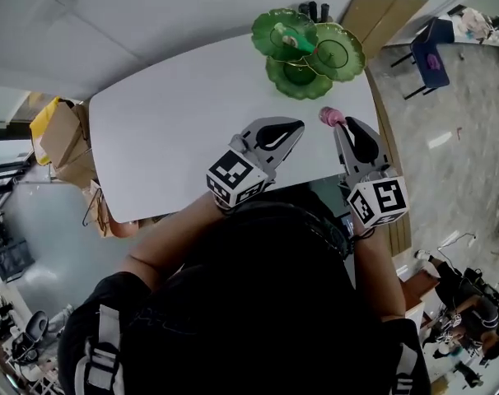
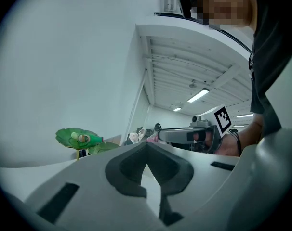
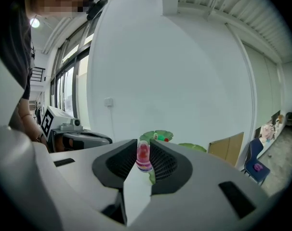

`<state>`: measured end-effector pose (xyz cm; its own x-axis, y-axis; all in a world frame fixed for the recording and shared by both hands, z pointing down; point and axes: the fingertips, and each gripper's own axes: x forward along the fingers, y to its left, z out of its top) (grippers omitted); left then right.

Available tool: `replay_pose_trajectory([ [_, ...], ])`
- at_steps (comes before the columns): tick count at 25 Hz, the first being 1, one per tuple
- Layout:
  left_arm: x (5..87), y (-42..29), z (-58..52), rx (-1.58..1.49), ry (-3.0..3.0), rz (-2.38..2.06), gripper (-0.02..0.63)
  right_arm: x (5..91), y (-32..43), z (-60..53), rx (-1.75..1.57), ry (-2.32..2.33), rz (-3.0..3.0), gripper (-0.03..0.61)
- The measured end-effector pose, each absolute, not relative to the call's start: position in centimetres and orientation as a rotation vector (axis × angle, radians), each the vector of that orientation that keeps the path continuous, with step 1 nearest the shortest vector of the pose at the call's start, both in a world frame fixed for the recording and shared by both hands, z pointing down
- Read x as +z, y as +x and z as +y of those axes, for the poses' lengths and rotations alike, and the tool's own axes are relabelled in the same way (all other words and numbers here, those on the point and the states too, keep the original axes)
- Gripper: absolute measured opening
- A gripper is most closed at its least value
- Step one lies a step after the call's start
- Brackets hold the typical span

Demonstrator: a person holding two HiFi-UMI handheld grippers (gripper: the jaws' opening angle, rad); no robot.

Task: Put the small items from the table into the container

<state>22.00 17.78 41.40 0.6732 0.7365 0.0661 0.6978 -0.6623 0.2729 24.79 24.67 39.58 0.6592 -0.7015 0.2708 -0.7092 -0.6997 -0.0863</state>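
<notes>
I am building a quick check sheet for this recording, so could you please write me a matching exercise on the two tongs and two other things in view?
Things:
1. left tongs
2. right tongs
3. small green item
4. blue chair

States and places:
A. shut on a small pink item
B. lying in the top green leaf dish
C. shut, with nothing between them
D. standing on the floor beside the table

Pairs: 1-C, 2-A, 3-B, 4-D
</notes>
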Motion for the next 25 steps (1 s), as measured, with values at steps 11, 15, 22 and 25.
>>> replay_pose_trajectory([
  [11,41.5,24.1,12.7,0.238,2.756,0.77,0.005,38.6,30.1,19.0,0.421,2.641,-1.545,0.087],
  [15,41.0,25.5,13.1,0.219,2.79,0.624,0.005,38.1,32.0,18.8,0.417,2.565,-1.69,0.087],
  [22,41.3,27.9,16.6,0.209,2.822,0.424,0.005,38.5,34.7,22.0,0.447,2.449,-1.871,0.087],
  [25,41.0,28.5,18.1,0.196,2.843,0.359,0.005,39.1,35.6,23.7,0.46,2.386,-1.924,0.087],
])
